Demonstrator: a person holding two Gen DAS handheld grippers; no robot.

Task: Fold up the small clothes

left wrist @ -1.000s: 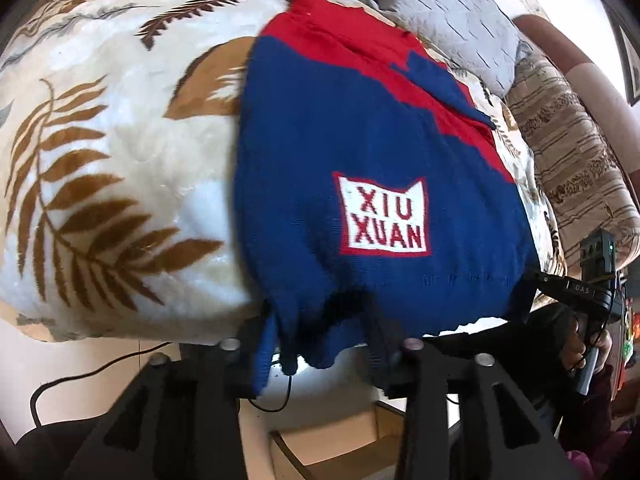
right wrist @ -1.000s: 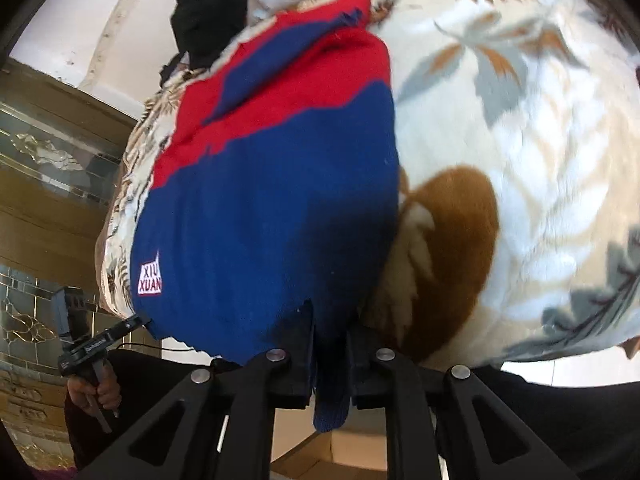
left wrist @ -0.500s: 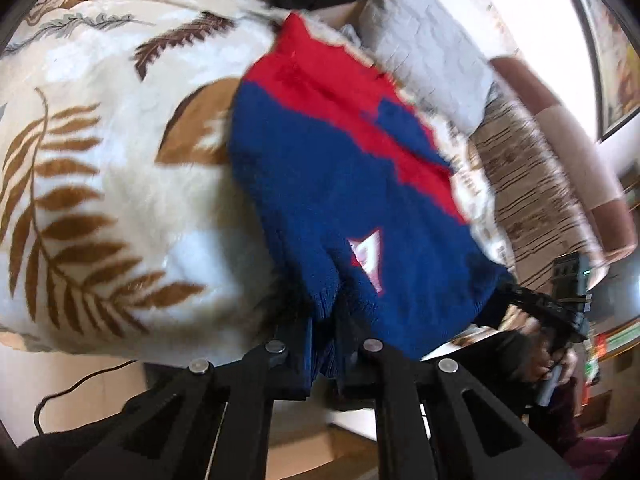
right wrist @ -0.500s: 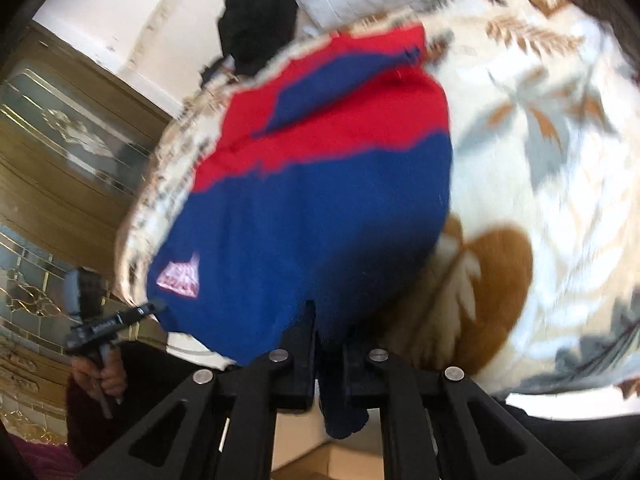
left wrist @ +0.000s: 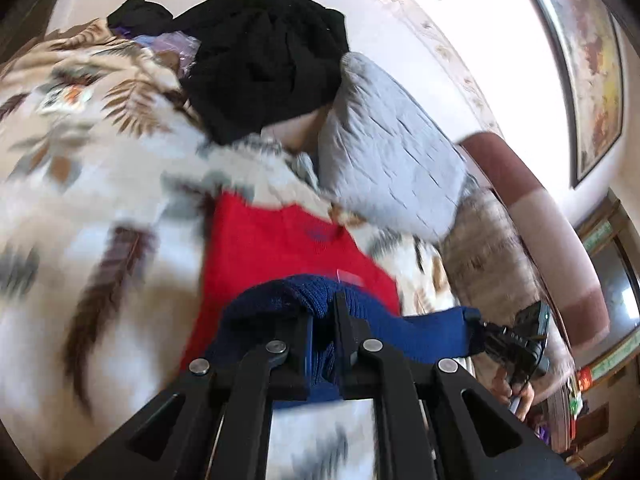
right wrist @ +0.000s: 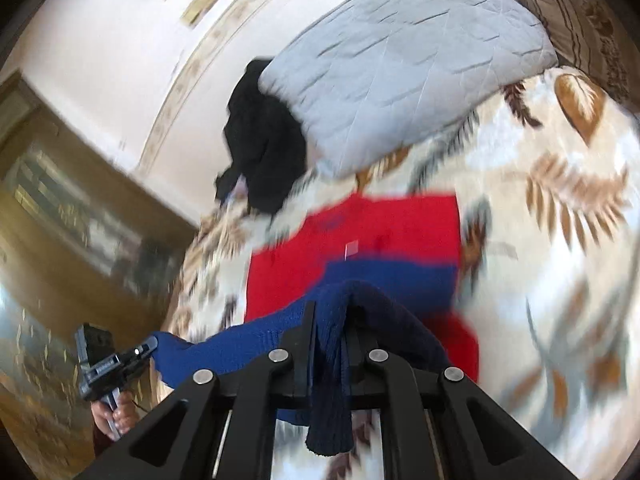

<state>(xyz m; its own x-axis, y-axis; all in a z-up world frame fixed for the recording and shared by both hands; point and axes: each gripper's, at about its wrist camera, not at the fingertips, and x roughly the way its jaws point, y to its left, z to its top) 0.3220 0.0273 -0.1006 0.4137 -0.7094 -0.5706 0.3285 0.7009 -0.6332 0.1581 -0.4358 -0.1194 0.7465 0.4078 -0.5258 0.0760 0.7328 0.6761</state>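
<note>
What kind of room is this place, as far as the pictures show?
Probably a home bedroom or living room: a leaf-patterned fleece blanket covers a bed or sofa, a grey quilted pillow lies on it, and a framed picture hangs on the wall.

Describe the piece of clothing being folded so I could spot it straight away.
Look at the leaf-patterned blanket below the grey pillow. The sweater lies in its middle, its blue hem lifted by both tongs. It is the only red-and-blue knit; the other clothing, a pile beside the pillow, is black.

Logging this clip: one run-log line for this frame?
fold hem up | left gripper shut on sweater | right gripper shut on sweater | blanket under
</note>
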